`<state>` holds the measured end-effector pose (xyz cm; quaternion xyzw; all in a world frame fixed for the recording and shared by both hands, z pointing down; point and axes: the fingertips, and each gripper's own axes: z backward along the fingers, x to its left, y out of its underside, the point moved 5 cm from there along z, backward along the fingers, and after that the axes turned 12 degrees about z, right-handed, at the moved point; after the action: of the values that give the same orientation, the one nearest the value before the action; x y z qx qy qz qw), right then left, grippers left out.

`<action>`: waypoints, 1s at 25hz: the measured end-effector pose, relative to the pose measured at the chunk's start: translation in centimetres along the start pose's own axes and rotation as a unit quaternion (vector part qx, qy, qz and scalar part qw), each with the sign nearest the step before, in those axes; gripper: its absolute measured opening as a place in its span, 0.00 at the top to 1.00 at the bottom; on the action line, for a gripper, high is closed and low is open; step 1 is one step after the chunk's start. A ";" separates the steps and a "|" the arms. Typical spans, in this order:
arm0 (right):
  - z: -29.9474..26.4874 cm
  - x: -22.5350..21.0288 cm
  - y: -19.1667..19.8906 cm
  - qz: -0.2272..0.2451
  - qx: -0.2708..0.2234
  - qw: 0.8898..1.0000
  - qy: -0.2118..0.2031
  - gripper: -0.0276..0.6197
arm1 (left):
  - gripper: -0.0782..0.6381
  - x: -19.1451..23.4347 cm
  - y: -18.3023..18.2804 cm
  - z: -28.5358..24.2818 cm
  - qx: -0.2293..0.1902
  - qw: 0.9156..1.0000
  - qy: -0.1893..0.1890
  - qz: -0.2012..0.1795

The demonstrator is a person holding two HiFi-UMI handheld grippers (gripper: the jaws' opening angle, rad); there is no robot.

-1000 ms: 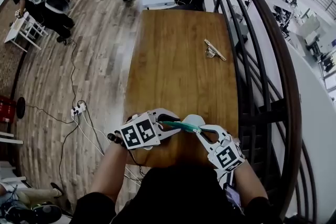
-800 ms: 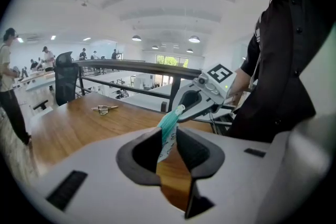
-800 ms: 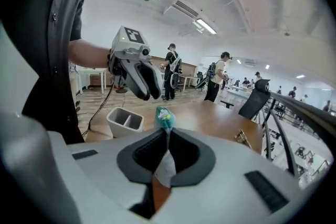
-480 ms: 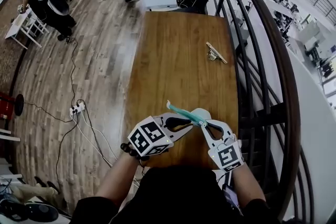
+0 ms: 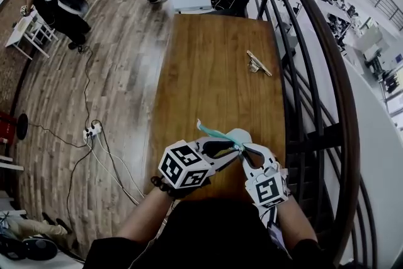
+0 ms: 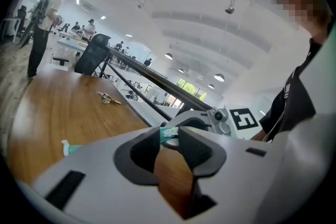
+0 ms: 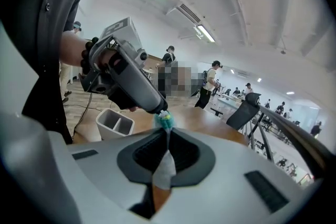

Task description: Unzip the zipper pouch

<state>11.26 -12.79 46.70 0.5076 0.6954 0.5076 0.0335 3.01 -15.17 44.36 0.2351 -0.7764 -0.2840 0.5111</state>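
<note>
Pouch (image 7: pixel 165 168) lifted off table (image 5: pixel 214 72), held between your two grippers over its near edge.
Right gripper (image 7: pixel 167 134): clamped on pouch's white fabric.
Left gripper (image 6: pixel 169 139): jaws just been opening, tips pinch teal zipper tab (image 7: pixel 164 121).
Opened length not visible; judge unzip mostly ahead.

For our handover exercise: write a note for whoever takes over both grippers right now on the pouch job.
Left gripper: jaws have just been opening; the teal zipper sits between the tips, seemingly pinched.
Right gripper: shut on the pouch.
It hangs above the table, near end.
Done: both ends grasped.
To do: pull the zipper open; how far it is open cannot be told.
</note>
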 end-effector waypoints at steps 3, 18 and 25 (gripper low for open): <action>-0.3 0.0 -0.3 0.007 0.002 1.000 -0.002 0.95 | 0.71 0.1 0.0 0.2 0.002 1.000 -0.001 0.004; -1.1 0.8 -1.2 0.086 0.030 0.996 0.000 0.95 | 0.63 0.9 0.5 -0.5 0.008 0.999 -0.013 0.051; -0.6 1.0 -1.2 0.067 0.016 0.998 -0.010 0.95 | 0.70 0.9 0.7 0.3 0.016 0.998 0.006 0.057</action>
<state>9.60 -12.35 46.54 0.5586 0.6676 0.4923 -0.0020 2.37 -15.18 45.29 0.1998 -0.7900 -0.2405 0.5274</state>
